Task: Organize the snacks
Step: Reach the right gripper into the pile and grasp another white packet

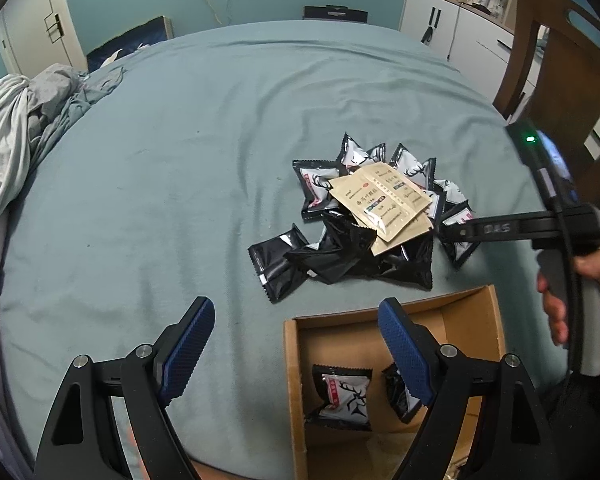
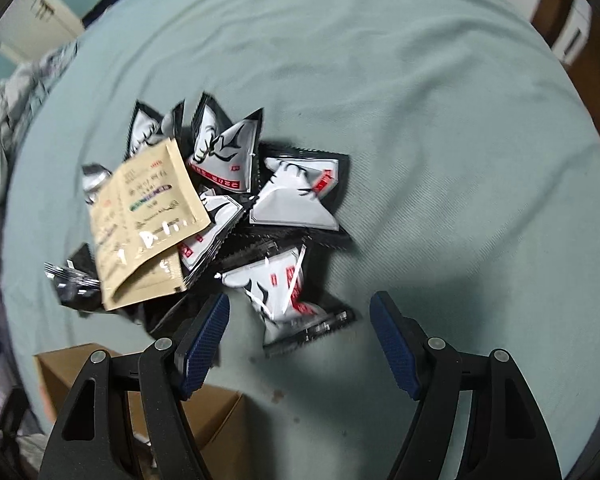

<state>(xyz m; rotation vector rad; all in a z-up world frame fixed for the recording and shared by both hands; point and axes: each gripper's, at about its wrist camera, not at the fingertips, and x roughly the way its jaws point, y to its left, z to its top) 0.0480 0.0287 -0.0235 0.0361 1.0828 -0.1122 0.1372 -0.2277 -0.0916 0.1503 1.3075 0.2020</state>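
Note:
A heap of black-and-white deer-print snack packets (image 1: 364,216) lies on the teal sheet, topped by tan sachets (image 1: 384,200). A cardboard box (image 1: 292,360) at the near edge holds two deer-print packets (image 1: 346,396). My left gripper (image 1: 296,344) hangs open over the box's left wall, nothing between its blue pads. In the right wrist view my right gripper (image 2: 300,336) is open just above the near side of the heap (image 2: 236,208); one packet (image 2: 292,296) lies between and ahead of its fingers, untouched. The tan sachets (image 2: 148,220) lie to the left.
The teal sheet (image 1: 180,160) covers a wide surface. Crumpled grey bedding (image 1: 24,120) lies at the left. A wooden chair (image 1: 560,60) stands at the right, white cabinets (image 1: 452,28) behind it. A hand (image 1: 580,292) holds the right gripper's handle. The box corner (image 2: 220,412) shows below.

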